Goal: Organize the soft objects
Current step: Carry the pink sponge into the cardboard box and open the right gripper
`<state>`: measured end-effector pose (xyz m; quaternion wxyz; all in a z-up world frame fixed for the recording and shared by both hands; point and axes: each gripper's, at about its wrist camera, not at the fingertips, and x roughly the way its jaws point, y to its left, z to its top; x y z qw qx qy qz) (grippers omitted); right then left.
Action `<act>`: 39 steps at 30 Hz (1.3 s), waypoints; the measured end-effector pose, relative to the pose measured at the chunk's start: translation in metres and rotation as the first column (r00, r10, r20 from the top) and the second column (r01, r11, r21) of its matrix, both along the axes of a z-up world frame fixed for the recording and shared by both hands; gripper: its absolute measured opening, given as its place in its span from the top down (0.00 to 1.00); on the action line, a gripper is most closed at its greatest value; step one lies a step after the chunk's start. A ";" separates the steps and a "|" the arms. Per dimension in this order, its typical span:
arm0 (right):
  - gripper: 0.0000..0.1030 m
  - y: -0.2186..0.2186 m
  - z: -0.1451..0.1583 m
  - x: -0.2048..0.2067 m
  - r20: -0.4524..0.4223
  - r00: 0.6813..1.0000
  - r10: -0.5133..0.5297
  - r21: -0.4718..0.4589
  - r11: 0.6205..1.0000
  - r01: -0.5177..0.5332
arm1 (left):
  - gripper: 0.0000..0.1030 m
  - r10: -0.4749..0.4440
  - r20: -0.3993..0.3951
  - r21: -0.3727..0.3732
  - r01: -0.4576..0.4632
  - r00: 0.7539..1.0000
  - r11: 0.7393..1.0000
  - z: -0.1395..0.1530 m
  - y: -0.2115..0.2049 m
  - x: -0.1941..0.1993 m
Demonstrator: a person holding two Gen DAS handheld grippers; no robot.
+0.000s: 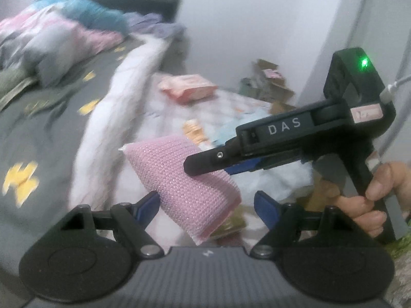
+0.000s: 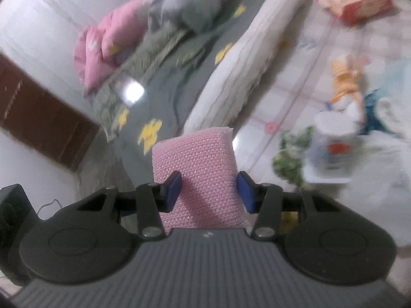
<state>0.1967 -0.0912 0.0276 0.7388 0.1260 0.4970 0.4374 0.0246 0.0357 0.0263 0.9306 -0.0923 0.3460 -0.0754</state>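
Carry step: right gripper (image 2: 209, 192) clamps pink sponge (image 2: 197, 169) aloft; left gripper (image 1: 205, 205) wide, empty. Next: pick a resting spot on bed (image 1: 51, 128).

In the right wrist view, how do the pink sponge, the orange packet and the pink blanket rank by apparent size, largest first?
1. Pink sponge, though it sits nearest the camera, in the right claw.
2. Pink blanket.
3. Orange packet.
The blanket is far away, so its true size is surely larger.
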 end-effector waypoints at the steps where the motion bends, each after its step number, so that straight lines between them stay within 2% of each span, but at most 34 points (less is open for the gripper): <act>1: 0.54 -0.013 0.003 0.000 0.003 1.000 -0.027 0.015 1.000 0.027 | 0.21 -0.028 0.008 0.007 0.028 1.000 1.000 0.003 -0.009 0.004; 5: 0.54 -0.074 0.011 -0.002 0.016 0.988 -0.152 0.064 0.986 0.151 | 0.21 -0.154 0.026 0.029 0.153 0.988 0.988 0.011 -0.053 0.030; 10: 0.54 -0.165 0.011 -0.002 0.025 0.946 -0.322 0.094 0.943 0.319 | 0.21 -0.340 0.016 0.046 0.339 0.940 0.940 0.018 -0.127 0.073; 14: 0.54 -0.244 0.007 -0.001 0.030 0.888 -0.459 0.086 0.886 0.455 | 0.21 -0.470 -0.022 0.052 0.471 0.882 0.881 0.017 -0.200 0.113; 19: 0.54 -0.330 -0.009 0.007 0.015 0.802 -0.597 0.053 0.802 0.596 | 0.21 -0.581 -0.070 0.029 0.584 0.811 0.811 0.004 -0.278 0.158; 23: 0.54 -0.387 -0.027 0.020 0.020 0.733 -0.680 0.013 0.733 0.680 | 0.20 -0.636 -0.101 0.017 0.640 0.765 0.768 -0.012 -0.338 0.189; 25: 0.53 -0.409 -0.034 0.027 0.052 0.702 -0.710 -0.016 0.702 0.712 | 0.19 -0.653 -0.123 0.008 0.659 0.747 0.752 -0.024 -0.358 0.205; 28: 0.53 -0.431 -0.048 0.041 0.097 0.668 -0.738 -0.067 0.665 0.744 | 0.17 -0.656 -0.169 0.020 0.668 0.735 0.744 -0.045 -0.380 0.222; 32: 0.52 -0.443 -0.064 0.052 0.178 0.632 -0.754 -0.143 0.615 0.775 | 0.17 -0.623 -0.215 0.016 0.641 0.752 0.767 -0.064 -0.382 0.237; 35: 0.52 -0.446 -0.069 0.048 0.201 0.633 -0.747 -0.154 0.614 0.774 | 0.17 -0.615 -0.209 0.003 0.629 0.760 0.777 -0.061 -0.371 0.238; 39: 0.52 -0.445 -0.067 0.046 0.207 0.630 -0.749 -0.146 0.613 0.776 | 0.17 -0.592 -0.183 0.016 0.604 0.785 0.797 -0.043 -0.355 0.234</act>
